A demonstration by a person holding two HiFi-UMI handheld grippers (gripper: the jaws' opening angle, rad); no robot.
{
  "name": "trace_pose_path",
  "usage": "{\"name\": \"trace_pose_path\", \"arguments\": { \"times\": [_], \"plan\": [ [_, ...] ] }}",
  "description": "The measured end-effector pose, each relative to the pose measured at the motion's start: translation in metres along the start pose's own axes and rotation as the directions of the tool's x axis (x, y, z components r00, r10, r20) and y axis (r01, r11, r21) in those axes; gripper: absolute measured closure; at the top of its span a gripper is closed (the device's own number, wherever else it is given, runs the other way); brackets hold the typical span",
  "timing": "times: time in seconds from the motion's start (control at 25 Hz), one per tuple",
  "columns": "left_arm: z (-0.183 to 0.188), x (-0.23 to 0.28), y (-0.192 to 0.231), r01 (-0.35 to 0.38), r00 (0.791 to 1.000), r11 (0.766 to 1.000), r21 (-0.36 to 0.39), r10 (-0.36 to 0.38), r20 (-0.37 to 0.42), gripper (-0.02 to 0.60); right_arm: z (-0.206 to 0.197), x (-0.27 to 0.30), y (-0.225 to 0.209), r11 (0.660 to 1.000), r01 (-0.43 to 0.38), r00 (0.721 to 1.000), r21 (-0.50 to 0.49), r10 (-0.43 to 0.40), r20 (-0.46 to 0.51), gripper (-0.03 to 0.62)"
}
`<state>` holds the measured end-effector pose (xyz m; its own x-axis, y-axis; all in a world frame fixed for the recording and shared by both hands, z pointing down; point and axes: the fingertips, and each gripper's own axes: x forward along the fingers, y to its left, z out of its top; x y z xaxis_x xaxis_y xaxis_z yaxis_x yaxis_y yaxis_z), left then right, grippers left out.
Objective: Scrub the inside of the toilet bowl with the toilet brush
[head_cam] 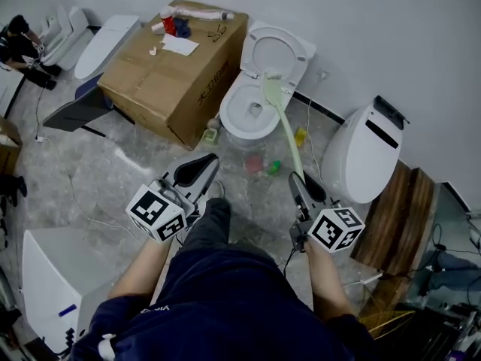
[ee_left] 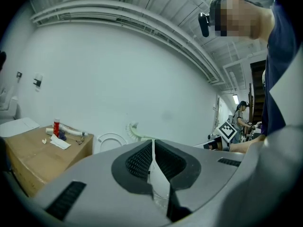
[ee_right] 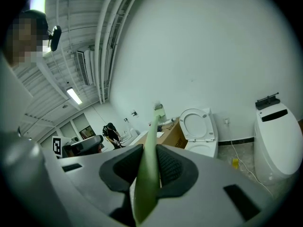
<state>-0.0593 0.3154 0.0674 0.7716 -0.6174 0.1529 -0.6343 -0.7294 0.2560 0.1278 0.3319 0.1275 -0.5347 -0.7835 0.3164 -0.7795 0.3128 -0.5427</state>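
Note:
A white toilet [head_cam: 244, 107] stands against the wall with its lid [head_cam: 279, 51] raised and the bowl open. A pale green toilet brush [head_cam: 285, 126] has its long handle running from my right gripper [head_cam: 303, 180] up to its head [head_cam: 270, 83], which is held over the bowl's far rim. The right gripper [ee_right: 150, 157] is shut on the brush handle [ee_right: 147, 174]; the brush head [ee_right: 159, 109] shows beyond it, left of the toilet [ee_right: 200, 136]. My left gripper [head_cam: 197, 170] hangs shut and empty above the floor, left of the toilet; its jaws [ee_left: 152, 148] meet.
A large cardboard box [head_cam: 169, 70] with small items on top stands left of the toilet. Another white toilet [head_cam: 367, 153] and wooden boards [head_cam: 402, 209] are at the right. Small bottles [head_cam: 257, 162] and cables lie on the floor before the bowl. A person stands far off [ee_right: 111, 132].

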Motion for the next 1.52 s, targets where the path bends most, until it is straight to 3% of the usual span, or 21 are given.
{"name": "trace_pose_path", "arguments": {
  "times": [1.08, 1.52],
  "plan": [
    [0.041, 0.105, 0.191, 0.099, 0.992, 0.994, -0.046, -0.102, -0.068, 0.54, 0.081, 0.188, -0.024, 0.996, 0.086, 0.996, -0.002, -0.086, -0.027, 0.502],
    [0.043, 0.125, 0.243, 0.113, 0.989, 0.993, -0.04, -0.116, -0.092, 0.54, 0.09, 0.239, -0.028, 0.994, 0.105, 0.994, 0.003, -0.105, -0.037, 0.502]
  ]
}}
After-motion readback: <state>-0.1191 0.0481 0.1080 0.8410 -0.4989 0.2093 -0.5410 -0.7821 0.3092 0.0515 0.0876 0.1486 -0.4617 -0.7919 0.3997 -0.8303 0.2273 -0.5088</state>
